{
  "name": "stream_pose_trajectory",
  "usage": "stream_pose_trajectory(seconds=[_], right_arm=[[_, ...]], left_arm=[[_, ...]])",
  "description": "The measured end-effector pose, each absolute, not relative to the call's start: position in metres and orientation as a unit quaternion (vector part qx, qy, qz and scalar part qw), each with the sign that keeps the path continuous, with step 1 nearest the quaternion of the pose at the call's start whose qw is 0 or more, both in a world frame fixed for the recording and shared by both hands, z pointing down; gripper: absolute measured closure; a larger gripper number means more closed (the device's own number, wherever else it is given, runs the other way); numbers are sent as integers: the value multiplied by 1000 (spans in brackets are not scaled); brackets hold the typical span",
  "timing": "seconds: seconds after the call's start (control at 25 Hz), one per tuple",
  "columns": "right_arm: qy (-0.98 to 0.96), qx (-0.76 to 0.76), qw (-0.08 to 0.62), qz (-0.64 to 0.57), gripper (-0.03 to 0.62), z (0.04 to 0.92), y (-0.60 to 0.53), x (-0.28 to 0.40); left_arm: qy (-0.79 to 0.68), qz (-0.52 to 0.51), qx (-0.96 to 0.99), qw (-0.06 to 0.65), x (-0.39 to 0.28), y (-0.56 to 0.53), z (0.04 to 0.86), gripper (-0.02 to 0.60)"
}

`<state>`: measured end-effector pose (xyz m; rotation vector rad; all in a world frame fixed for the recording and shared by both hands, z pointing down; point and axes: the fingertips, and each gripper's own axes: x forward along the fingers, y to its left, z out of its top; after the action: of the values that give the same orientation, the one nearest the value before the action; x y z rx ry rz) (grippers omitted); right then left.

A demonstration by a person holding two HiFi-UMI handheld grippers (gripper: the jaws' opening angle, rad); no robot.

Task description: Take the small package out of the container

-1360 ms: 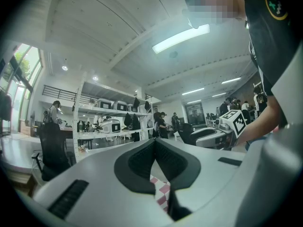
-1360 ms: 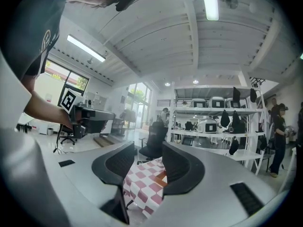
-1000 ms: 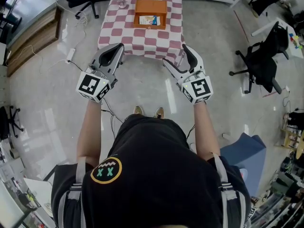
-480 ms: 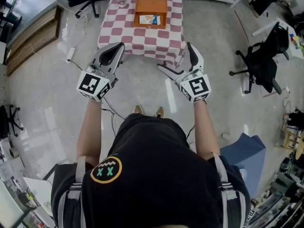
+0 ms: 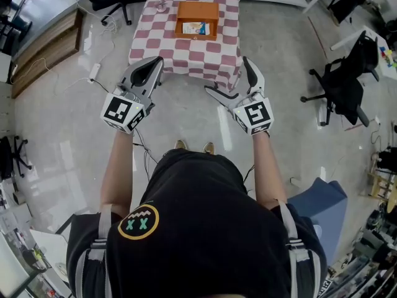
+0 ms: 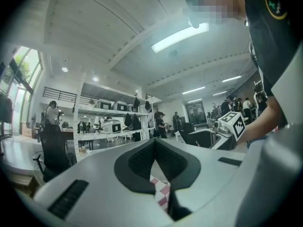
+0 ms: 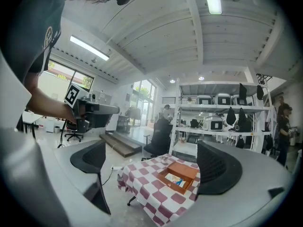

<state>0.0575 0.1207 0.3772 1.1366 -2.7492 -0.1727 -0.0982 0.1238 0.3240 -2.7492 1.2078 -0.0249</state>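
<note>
The table point(image 5: 162, 49), draped in a red-and-white checked cloth, stands at the upper middle of the head view, well apart from the person, who stands on the bare floor below it. Both tools are held up in front of the body, short of the table's near edge. The left gripper point(image 5: 157, 61) has its jaws pressed together with nothing between them. The right gripper point(image 5: 228, 75) has its jaws spread wide and empty, and its own view frames the table between them. An open orange box point(image 5: 197, 8) sits toward the far side of the cloth, and the small package point(image 5: 195, 27) lies flat inside it, at its near edge.

The step in hand looks like the approach. It would go best by walking up close, keeping the right jaws wide, coming down over the package from above, clear of the box walls, and closing on its shorter sides.
</note>
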Motion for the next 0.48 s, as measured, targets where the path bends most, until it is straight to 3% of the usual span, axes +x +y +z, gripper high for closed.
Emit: stream_pose_trajectory(seconds=[0.48], right_arm=[[-928, 360, 76, -63, -1, 378, 121, 87]], left_arm=[[416, -16, -906, 77, -61, 130, 320, 565]])
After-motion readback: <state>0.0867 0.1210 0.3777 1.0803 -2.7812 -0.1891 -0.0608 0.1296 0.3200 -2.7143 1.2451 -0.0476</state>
